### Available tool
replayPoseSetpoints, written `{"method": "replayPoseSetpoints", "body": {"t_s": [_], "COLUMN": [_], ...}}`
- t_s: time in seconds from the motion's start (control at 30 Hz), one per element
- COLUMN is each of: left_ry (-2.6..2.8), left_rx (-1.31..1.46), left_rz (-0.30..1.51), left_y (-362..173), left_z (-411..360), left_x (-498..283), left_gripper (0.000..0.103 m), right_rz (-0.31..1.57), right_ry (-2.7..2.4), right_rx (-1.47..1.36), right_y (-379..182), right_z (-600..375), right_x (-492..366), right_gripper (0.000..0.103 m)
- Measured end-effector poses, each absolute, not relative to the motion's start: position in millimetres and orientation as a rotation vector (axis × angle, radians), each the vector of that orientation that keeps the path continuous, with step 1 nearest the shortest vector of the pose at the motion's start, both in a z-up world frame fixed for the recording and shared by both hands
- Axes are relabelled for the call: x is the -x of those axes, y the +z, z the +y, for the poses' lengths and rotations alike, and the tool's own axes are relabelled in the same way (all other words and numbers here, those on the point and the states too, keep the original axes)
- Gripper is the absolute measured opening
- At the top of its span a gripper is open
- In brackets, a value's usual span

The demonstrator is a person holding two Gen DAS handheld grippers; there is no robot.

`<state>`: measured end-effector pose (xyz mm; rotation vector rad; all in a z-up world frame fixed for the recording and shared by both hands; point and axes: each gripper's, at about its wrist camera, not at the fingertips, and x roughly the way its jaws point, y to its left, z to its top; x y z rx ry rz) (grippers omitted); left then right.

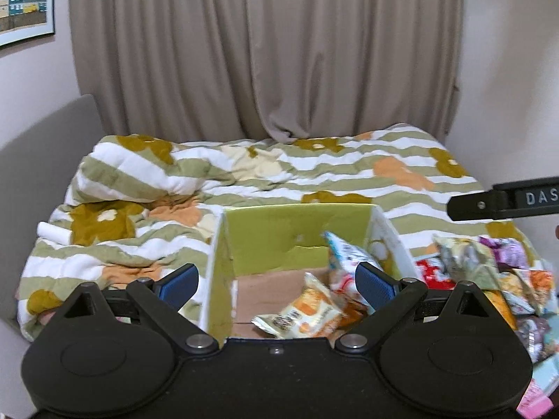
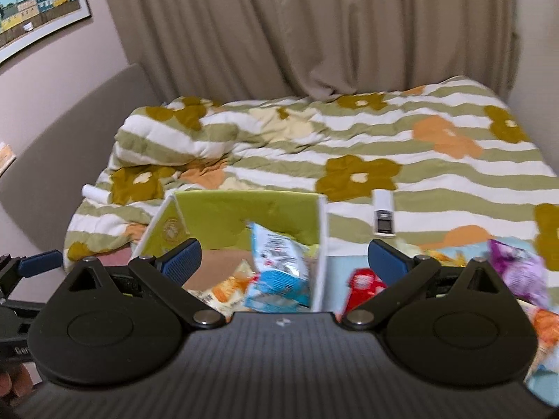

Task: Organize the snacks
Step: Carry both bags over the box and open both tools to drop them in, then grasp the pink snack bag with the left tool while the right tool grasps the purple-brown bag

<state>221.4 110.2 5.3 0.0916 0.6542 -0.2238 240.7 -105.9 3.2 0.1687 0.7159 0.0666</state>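
Note:
An open cardboard box [image 1: 297, 234] with green inner walls stands on the bed; it also shows in the right wrist view [image 2: 241, 216]. Inside lie an orange-and-white snack bag [image 1: 307, 317] and a blue-and-white bag [image 1: 346, 258], which shows blurred in the right wrist view [image 2: 279, 265]. My left gripper [image 1: 276, 279] is open and empty over the box's near edge. My right gripper [image 2: 284, 260] is open and empty, straddling the box's right wall. A pile of loose snack bags [image 1: 489, 272] lies right of the box, including a purple bag [image 2: 517, 269] and a red pack [image 2: 363, 286].
A striped flowered duvet [image 1: 314, 171] covers the bed. A white remote [image 2: 384, 214] lies on it right of the box. A white roll [image 1: 52, 232] lies at the left edge. A grey headboard, curtain and walls surround the bed.

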Motion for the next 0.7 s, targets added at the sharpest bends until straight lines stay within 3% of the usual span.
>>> {"method": "replayPoseSetpoints", "body": {"t_s": [0.37,0.7], "left_ry": [-0.262,-0.261], "left_rx": [-0.097,-0.059], "left_rz": [0.639,0.748], "left_y": [10,-18], "left_z": [69,-6], "left_x": [-166,-119], "left_gripper": [0.098,0.098], "right_rz": [0.675,0.720], "right_ry": [-0.079,-0.092], "right_rx": [-0.173,-0.224], "right_y": [10,-27], "right_z": [-176,-241], "right_x": [-146,-105], "right_gripper": [0.103,0.103]}}
